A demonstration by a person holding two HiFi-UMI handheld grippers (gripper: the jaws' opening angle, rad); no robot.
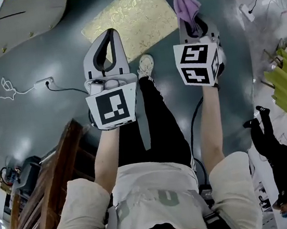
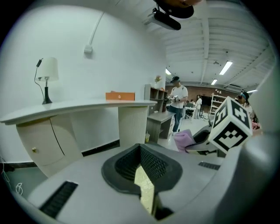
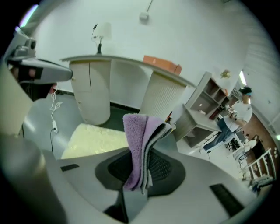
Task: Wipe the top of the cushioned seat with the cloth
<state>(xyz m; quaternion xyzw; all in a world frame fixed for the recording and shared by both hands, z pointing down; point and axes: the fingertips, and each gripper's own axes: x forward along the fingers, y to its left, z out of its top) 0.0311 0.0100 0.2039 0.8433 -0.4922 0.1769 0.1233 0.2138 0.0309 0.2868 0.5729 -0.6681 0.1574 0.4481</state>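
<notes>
Overhead, the square gold-patterned cushioned seat (image 1: 125,17) (image 3: 92,138) lies flat on the dark floor (image 1: 49,118). The right gripper (image 1: 191,20) (image 3: 141,162) hangs just beside the seat's right corner, its jaws pinched on the folded purple terry cloth (image 1: 185,3) (image 3: 136,140), which stands up between them and is clear of the seat. The left gripper (image 1: 110,34) (image 2: 141,151) hovers over the seat's near edge with its jaws pressed together at the tips and nothing between them. A white curved counter (image 3: 109,65) stands beyond the seat.
</notes>
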